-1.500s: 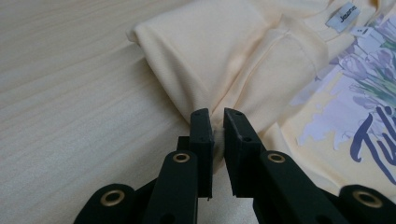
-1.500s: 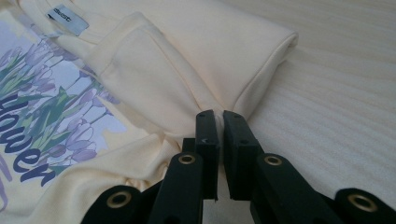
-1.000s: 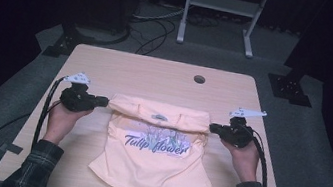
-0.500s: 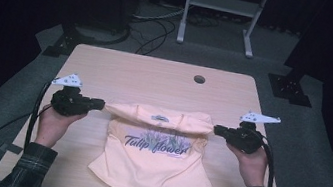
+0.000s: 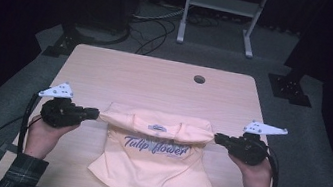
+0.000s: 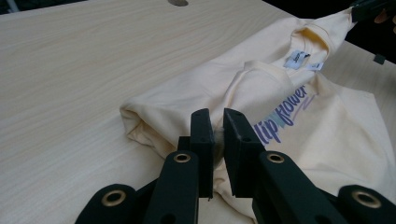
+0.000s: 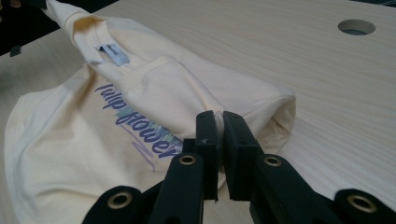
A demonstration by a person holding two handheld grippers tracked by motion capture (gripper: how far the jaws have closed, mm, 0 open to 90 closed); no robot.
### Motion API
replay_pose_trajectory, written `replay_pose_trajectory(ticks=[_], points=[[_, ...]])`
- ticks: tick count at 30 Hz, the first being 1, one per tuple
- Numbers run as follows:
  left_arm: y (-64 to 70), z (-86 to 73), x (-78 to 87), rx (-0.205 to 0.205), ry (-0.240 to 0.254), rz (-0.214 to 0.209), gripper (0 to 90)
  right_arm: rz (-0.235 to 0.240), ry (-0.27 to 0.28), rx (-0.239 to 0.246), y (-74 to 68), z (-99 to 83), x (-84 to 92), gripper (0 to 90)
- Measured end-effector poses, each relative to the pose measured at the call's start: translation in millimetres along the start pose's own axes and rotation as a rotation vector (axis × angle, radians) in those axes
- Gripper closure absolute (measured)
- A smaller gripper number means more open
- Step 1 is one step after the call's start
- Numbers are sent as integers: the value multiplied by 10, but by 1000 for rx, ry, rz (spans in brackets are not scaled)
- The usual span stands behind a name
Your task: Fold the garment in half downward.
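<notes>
Change: both grippers and the folded top edge sit nearer the person than a second ago
Left gripper (image 5: pixel 94 112): clenched on the T-shirt (image 5: pixel 153 165) at its left corner
Right gripper (image 5: pixel 218 138): clenched on its right corner
T-shirt: pale yellow, print up; top edge stretched between grippers; hem on wooden table (image 5: pixel 156 79), near front edge

One pale yellow T-shirt (image 5: pixel 152 170), printed "Tulip flower" in purple script across the chest. Upper portion is folded over into a thick roll running left to right, stretched taut and raised slightly, neck label visible at its centre. Lower body hangs from the roll and lies spread on the desk (image 5: pixel 156 79), hem toward the near edge.
</notes>
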State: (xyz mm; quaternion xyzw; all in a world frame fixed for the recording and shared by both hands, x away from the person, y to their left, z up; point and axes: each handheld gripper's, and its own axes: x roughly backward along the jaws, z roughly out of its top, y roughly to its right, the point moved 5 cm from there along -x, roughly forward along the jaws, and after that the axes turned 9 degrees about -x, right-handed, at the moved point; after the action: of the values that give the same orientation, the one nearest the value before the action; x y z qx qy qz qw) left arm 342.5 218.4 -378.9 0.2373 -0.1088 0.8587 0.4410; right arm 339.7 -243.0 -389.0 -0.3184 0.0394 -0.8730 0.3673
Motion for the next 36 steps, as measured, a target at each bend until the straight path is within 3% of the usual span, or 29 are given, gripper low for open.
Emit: replay_pose_trajectory(ticks=[15, 19, 25, 31, 32, 33, 36], points=[[315, -151, 164, -23, -11, -38, 829, 16, -6, 22, -190, -229, 209, 856], [391, -222, 195, -13, -9, -59, 829, 22, -7, 25, -247, -312, 262, 856], [460, -381, 175, 6, -34, -84, 829, 19, -53, 30, -302, -499, 245, 856], [509, -530, 118, 14, -88, -123, 829, 14, -110, 24, -301, -669, 178, 856], [524, -586, 76, 3, -126, -131, 829, 6, -125, 32, -296, -697, 156, 856], [524, -586, 76, 3, -126, -131, 829, 6, -125, 32, -296, -697, 156, 856], [548, -674, 0, -4, -189, -150, 828, -7, -175, 38, -286, -783, 90, 855]])
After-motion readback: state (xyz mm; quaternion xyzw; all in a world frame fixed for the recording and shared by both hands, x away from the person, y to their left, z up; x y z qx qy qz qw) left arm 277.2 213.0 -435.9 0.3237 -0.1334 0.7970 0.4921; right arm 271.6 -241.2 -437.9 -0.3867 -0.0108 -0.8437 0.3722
